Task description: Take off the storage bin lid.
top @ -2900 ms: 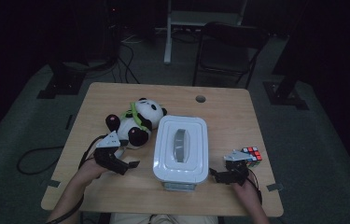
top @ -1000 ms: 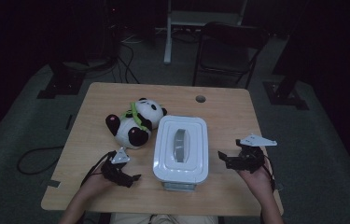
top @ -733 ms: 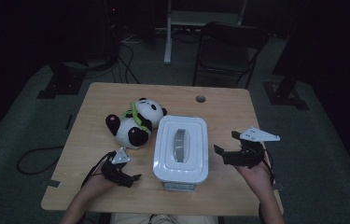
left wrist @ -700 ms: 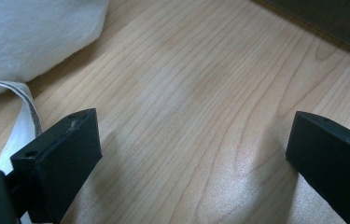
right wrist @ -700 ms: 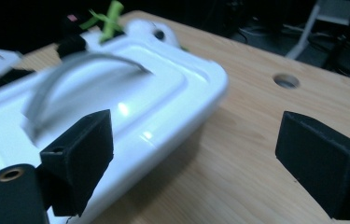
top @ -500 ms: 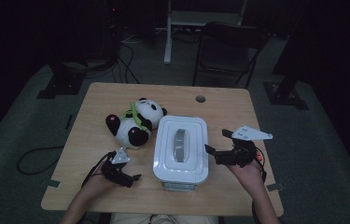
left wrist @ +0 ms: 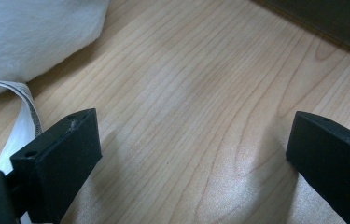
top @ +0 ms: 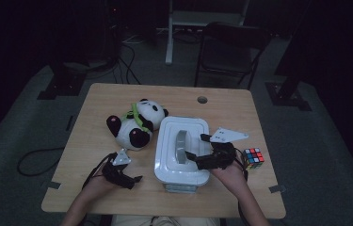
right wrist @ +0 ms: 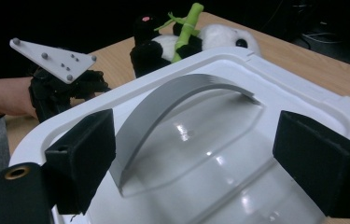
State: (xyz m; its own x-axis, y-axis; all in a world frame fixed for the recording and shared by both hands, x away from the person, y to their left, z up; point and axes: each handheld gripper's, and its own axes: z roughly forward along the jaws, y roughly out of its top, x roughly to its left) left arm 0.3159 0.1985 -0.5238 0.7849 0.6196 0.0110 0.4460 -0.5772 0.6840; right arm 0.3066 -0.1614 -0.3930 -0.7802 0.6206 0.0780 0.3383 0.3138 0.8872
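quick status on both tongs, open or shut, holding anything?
Left tongs: open, empty, over bare table.
Right tongs: open, empty, jaws either side of the box lid's grey handle.

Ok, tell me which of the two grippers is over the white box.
The right gripper: its open jaws reach over the white box, beside the grey handle. The left gripper rests on the table beside the plush panda.

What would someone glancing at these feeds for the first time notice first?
Most likely the big white lidded box at the middle of the wooden table, with its grey arched handle between the open jaws of the right gripper reaching over the lid. Next, the plush panda lying just left of the box, and the colourful puzzle cube near the table's right edge. The left gripper sits open, low over bare wood at front left.
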